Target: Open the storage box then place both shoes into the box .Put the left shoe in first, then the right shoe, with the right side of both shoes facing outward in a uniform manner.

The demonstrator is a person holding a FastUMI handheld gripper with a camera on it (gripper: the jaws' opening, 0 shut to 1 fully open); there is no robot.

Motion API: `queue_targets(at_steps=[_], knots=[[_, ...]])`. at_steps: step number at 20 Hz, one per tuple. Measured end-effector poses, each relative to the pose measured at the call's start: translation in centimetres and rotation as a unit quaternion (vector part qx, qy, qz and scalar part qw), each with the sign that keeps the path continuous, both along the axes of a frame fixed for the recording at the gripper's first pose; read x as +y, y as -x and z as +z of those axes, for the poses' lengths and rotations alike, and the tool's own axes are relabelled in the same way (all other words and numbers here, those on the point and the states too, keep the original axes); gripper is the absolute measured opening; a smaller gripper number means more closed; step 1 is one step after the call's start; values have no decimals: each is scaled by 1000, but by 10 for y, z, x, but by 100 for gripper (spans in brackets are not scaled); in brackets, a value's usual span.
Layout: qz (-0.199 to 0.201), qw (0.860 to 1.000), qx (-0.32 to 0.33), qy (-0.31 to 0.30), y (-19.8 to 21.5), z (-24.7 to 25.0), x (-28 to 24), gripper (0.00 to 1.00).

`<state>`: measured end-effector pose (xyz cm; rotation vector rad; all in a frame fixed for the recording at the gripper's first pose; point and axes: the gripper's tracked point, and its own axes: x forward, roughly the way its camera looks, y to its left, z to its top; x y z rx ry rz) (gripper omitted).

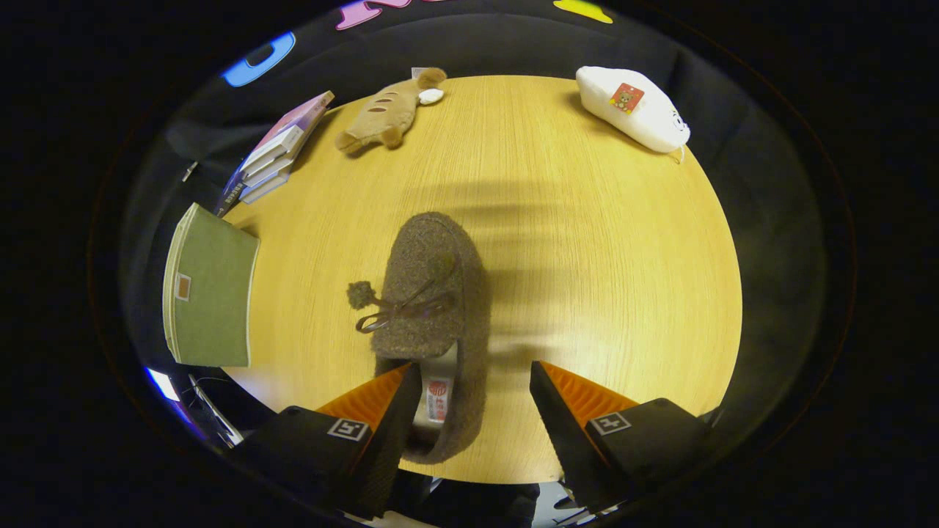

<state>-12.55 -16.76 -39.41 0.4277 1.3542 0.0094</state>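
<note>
Gripper (475, 381) wide open, fingers well apart, holding nothing. Left finger (400, 411) overlaps the heel opening of the brown felt slipper with a pom-pom lace (433, 293); contact cannot be told. Slipper lies between the fingers, toe pointing far, on the round light-wood counter (601, 279). Left: green flat box (209, 293), stacked books (275, 158). Far: tan plush toy (389, 110); far right: white pouch (631, 106).

Single view, fisheye, mounted on the hand-held gripper (475, 381), looking forward along its two spread fingers and steeply down onto the bench (601, 279). Camera sits close above the near bench edge; a shoe (433, 293) lies just ahead, and the far bench edge and booth wall lie beyond.
</note>
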Motion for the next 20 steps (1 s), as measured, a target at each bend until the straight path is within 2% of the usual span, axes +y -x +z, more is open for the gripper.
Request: queue_targets(at_steps=[1,3,8,9,10,13,20], knots=[[2,1000,4,0,-3,-6,0,91],[5,1000,7,0,-9,-16,3,80],[4,999,32,1,-9,-29,7,24],[-10,999,35,3,-11,-32,4,23],[-18,999,32,4,-12,-28,3,7],[-34,999,18,2,-9,-14,1,5],[-77,994,-14,-76,-24,59,44,5]])
